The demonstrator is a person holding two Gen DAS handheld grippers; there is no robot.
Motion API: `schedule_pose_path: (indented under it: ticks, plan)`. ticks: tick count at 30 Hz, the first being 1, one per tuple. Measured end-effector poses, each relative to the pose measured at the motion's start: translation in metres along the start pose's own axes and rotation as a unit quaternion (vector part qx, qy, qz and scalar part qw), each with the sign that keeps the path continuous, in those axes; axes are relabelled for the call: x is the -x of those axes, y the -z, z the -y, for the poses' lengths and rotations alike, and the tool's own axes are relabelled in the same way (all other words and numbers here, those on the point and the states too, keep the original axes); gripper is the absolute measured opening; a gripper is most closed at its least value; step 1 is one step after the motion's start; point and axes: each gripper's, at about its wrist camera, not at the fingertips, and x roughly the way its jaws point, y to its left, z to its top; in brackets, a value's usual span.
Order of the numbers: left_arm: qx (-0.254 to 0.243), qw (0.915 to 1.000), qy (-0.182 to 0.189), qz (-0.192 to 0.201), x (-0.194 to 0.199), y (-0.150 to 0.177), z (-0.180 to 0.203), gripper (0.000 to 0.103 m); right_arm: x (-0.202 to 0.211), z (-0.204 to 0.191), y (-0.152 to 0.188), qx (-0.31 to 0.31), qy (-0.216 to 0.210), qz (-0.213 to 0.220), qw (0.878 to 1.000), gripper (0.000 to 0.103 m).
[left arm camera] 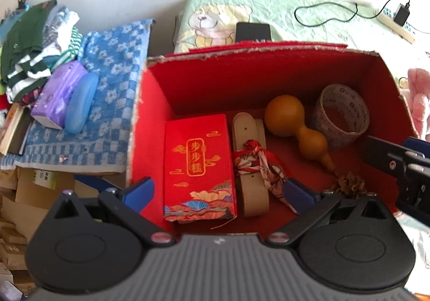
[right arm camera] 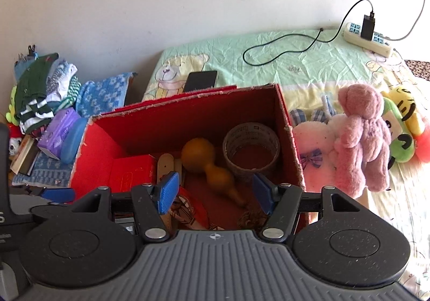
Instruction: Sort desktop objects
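Note:
An open red cardboard box sits on the bed. Inside lie a red gift packet, a beige strap tied with a red patterned cloth, a brown gourd, a tape roll and a pine cone. My left gripper hovers open over the box's near side, nothing between its blue pads. My right gripper is open too, above the gourd's neck, holding nothing. Each gripper shows at the edge of the other's view.
Plush toys lie right of the box. A phone, a black cable and a power strip rest on the green sheet behind. To the left are a blue towel, a purple tissue pack, a blue case and folded clothes.

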Motion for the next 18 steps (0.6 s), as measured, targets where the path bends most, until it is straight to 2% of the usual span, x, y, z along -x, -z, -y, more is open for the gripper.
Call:
schedule_pose_path:
  ticks: [9, 18]
  plan:
    - [0.005, 0.9998, -0.002, -0.019, -0.025, -0.008, -0.006, 0.102, -0.029, 0.000, -0.005, -0.005, 0.007, -0.035, 0.999, 0.064]
    - [0.007, 0.9995, -0.006, -0.030, -0.039, -0.014, -0.006, 0.102, -0.043, 0.000, -0.008, -0.010, 0.021, -0.046, 0.999, 0.065]
